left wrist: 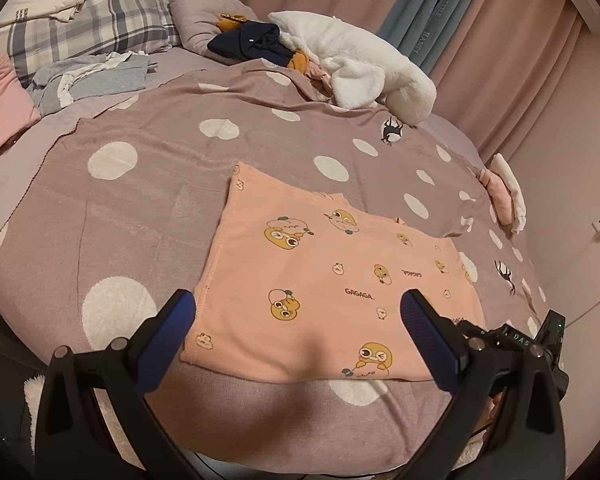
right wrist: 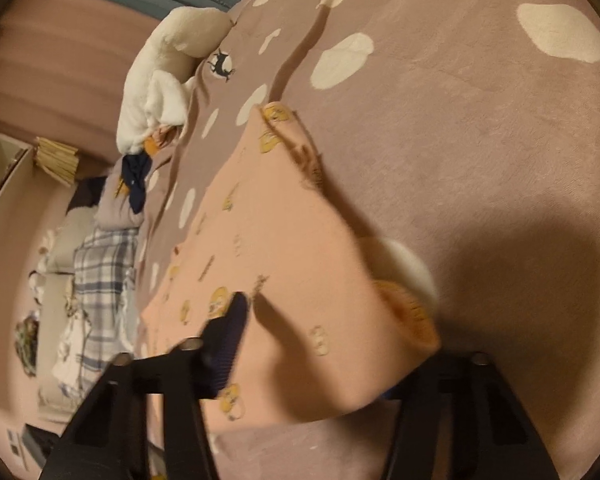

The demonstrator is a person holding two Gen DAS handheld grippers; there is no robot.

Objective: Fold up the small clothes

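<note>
A peach garment (left wrist: 320, 264) printed with cartoon figures lies flat on the dotted mauve blanket (left wrist: 140, 200). My left gripper (left wrist: 298, 300) hovers over its near edge, open, with nothing between the blue pads. In the right wrist view the garment (right wrist: 284, 240) has its near corner raised and bunched. My right gripper (right wrist: 312, 344) straddles that corner with its jaws apart. One blue finger (right wrist: 228, 336) rests on top of the cloth with its pad face bare. The other finger is hidden under the fold. The right gripper's black body (left wrist: 512, 344) shows at the garment's near right corner.
A white fleece garment (left wrist: 360, 60) and dark clothes (left wrist: 252, 40) lie at the far side of the bed. Grey and white clothes (left wrist: 100, 76) and a plaid pillow (left wrist: 100, 12) sit far left. Pink curtains (left wrist: 500, 40) hang behind. A small pink and white item (left wrist: 504, 192) lies at the right edge.
</note>
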